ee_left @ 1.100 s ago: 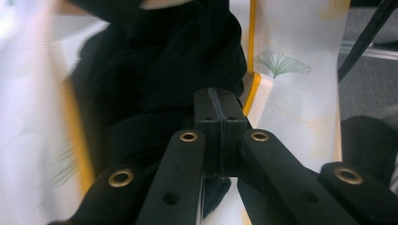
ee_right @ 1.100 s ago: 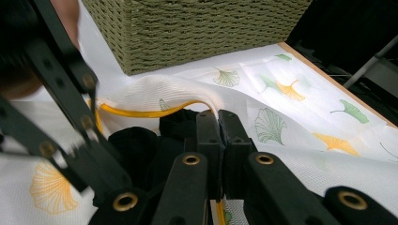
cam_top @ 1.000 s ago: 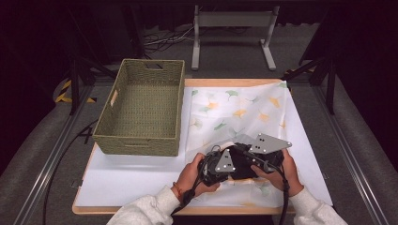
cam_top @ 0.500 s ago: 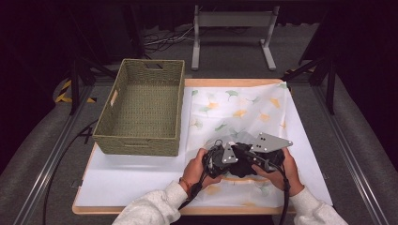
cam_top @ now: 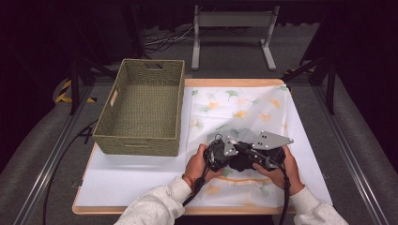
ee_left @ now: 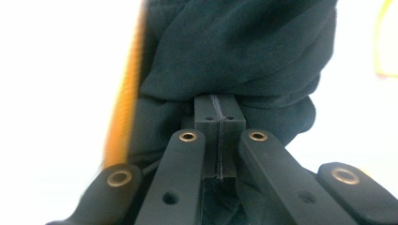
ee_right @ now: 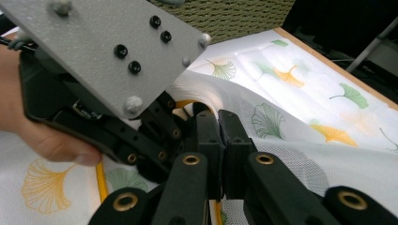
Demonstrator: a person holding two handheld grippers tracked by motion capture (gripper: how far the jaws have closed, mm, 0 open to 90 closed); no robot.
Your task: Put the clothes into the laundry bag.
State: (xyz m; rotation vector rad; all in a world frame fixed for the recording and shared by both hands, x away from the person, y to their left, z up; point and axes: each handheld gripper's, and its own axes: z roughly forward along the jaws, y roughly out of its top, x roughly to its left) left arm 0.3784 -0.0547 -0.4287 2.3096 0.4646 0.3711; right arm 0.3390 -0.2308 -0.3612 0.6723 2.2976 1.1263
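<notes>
A dark garment (ee_left: 234, 51) is being clamped by the left gripper (ee_left: 219, 123) while the laundry-bag mesh (ee_right: 300, 154) on the surface's near edge is being pinched by the right gripper (ee_right: 219, 136), likely for bagging.

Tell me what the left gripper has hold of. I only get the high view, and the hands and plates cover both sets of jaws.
Observer: In the left gripper view, the left gripper has its jaws shut on a bunched dark cloth.
Operator: And the right one?
Observer: The right gripper has its jaws together on a raised fold of the ginkgo-print fabric, which is white mesh at that edge.
</notes>
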